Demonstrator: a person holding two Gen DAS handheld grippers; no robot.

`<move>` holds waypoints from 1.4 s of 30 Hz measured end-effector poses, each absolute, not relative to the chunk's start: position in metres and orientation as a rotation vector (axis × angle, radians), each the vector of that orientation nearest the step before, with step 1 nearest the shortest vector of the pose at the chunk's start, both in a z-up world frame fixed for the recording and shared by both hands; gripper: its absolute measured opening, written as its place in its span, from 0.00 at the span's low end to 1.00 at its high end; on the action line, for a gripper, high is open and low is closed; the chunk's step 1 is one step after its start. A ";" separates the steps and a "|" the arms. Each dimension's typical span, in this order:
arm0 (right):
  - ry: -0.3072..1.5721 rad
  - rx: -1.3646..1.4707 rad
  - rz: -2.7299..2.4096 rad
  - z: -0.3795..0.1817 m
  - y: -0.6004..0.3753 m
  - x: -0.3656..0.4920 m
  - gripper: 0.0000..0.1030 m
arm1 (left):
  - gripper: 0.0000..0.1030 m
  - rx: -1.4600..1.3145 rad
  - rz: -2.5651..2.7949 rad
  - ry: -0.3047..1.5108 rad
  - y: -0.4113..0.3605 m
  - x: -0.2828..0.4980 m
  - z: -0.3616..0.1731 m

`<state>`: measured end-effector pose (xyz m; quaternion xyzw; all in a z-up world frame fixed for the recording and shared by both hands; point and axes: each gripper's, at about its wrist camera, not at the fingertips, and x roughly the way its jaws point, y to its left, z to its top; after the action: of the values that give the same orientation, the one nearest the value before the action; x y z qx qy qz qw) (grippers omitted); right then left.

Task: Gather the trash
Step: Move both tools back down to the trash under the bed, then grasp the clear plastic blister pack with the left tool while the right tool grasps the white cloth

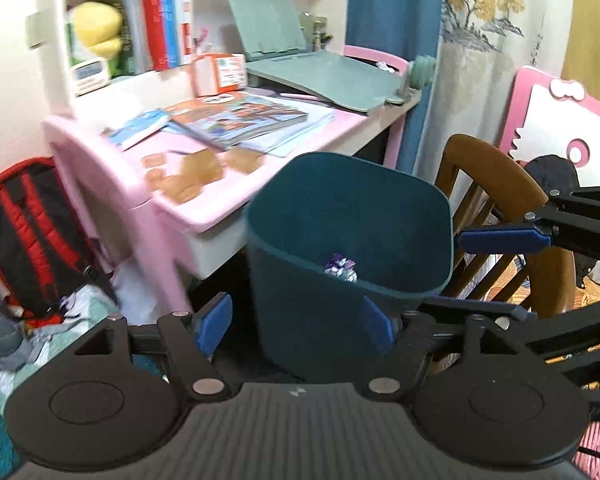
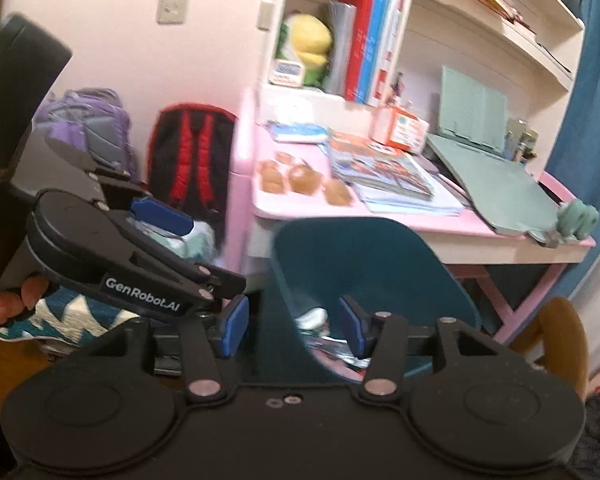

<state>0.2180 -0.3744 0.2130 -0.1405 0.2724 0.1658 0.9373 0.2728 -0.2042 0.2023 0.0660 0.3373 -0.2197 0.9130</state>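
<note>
A dark teal trash bin [image 1: 340, 208] stands on the floor in front of the pink desk [image 1: 204, 216]. Crumpled wrappers [image 1: 341, 268] lie inside it. Several brown crumpled pieces [image 1: 196, 172] lie on the desk's near edge. My left gripper [image 1: 298, 328] is open just in front of the bin, with nothing held. One blue-padded finger [image 1: 500, 240] of the right gripper reaches in beside the bin's right rim. In the right wrist view my right gripper [image 2: 293, 332] is open above the bin [image 2: 380, 256], over shiny trash [image 2: 320, 344]. The brown pieces [image 2: 300, 178] show on the desk beyond.
Books [image 1: 244, 120] and a green book stand [image 1: 320, 76] cover the desk's back. A red-and-black backpack [image 1: 28, 232] leans left of the desk and a purple one [image 2: 88, 128] stands further left. A wooden chair [image 1: 496, 184] stands right of the bin. A hand [image 2: 16, 300] holds the left gripper.
</note>
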 end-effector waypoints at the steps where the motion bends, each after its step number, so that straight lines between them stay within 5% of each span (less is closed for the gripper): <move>1: 0.549 -0.289 0.350 0.214 -0.369 0.213 0.48 | 0.69 0.132 -0.446 0.692 -0.195 0.268 0.202; 6: 0.526 -0.300 0.409 0.213 -0.335 0.195 0.48 | 0.78 0.101 -0.398 0.682 -0.146 0.241 0.199; 22: 0.616 -0.265 0.673 0.146 -0.191 0.196 0.49 | 0.83 -0.093 -0.205 0.745 0.040 0.187 0.112; 27: 0.661 -0.256 0.746 0.102 -0.144 0.207 0.49 | 0.98 -0.137 -0.137 0.765 0.091 0.181 0.066; 42: 0.916 -0.299 0.818 -0.109 -0.046 0.253 0.49 | 0.98 -0.201 0.022 1.030 0.192 0.209 -0.150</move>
<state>0.2532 -0.0458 -0.1090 -0.1396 0.4282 0.3821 0.8069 0.2094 0.1924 -0.1499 -0.0960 0.4917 0.0104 0.8654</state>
